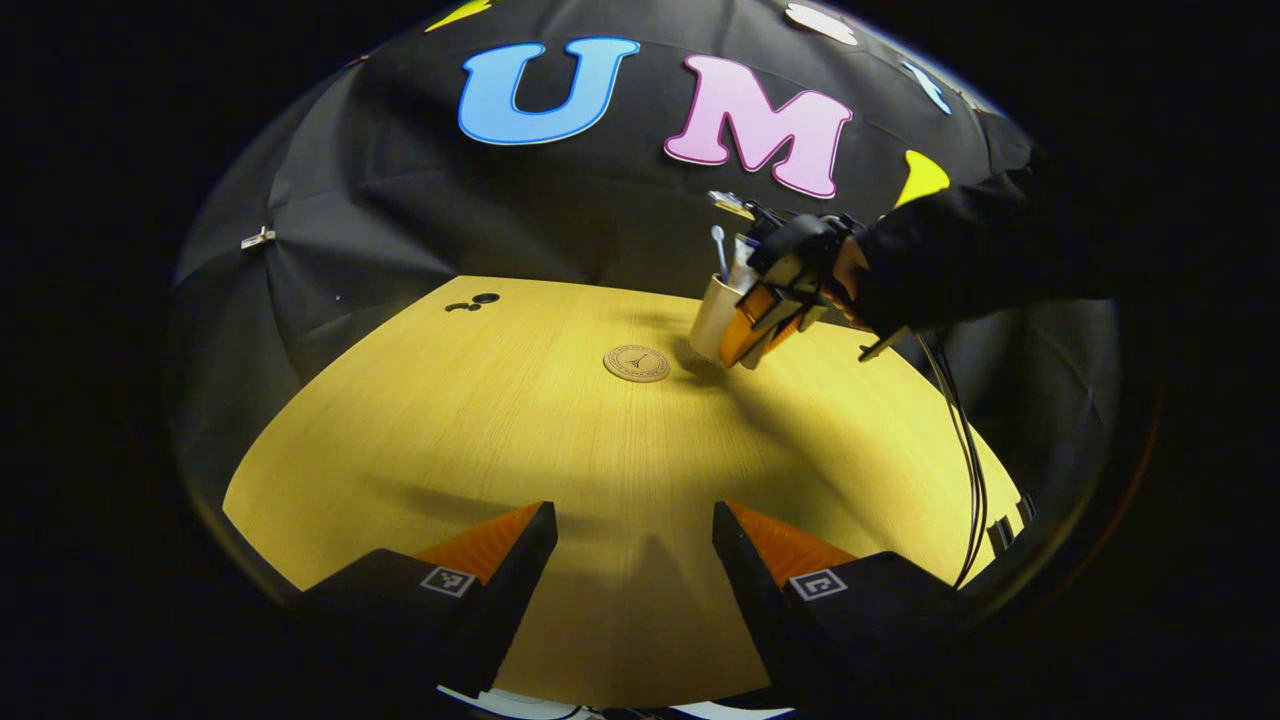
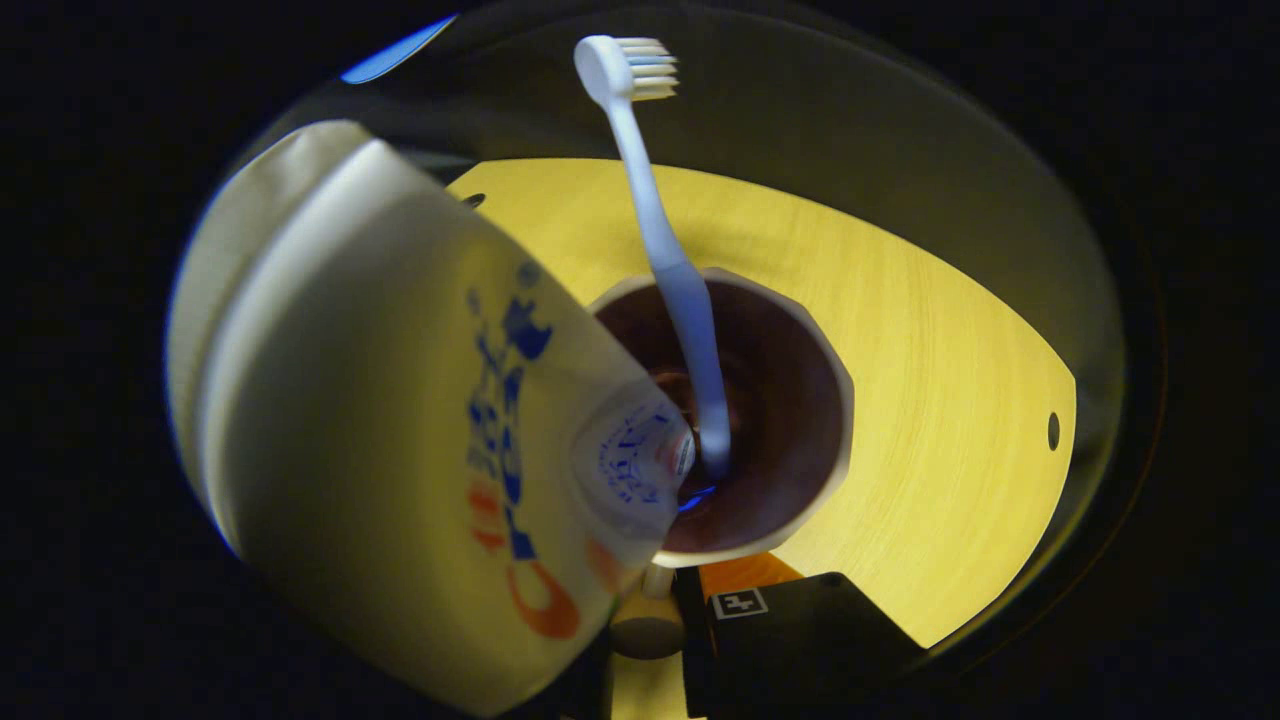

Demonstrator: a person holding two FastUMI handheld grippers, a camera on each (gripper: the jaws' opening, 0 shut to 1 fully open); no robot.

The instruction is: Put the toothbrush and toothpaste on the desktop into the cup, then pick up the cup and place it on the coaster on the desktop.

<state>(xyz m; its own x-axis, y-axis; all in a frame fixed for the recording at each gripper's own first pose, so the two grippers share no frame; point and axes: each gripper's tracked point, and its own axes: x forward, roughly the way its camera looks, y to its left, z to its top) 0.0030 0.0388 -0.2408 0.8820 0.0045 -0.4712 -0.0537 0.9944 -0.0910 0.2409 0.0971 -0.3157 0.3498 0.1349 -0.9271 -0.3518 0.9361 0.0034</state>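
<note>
Cup (image 1: 716, 318): we grip its faceted wall with the right gripper (image 1: 770, 325), tilted.
Coaster (image 1: 637, 363): round, engraved wood.
Left gripper (image 1: 635, 560): we hold it spread, empty.

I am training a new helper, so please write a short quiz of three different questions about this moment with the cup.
1. True or false: the toothbrush stands inside the cup.
2. Which gripper holds the cup: A left, B right?
3. Fill in: the cup is lifted beside the ____ on the table.

Key: 1 true. 2 B, the right gripper. 3 coaster.
</note>
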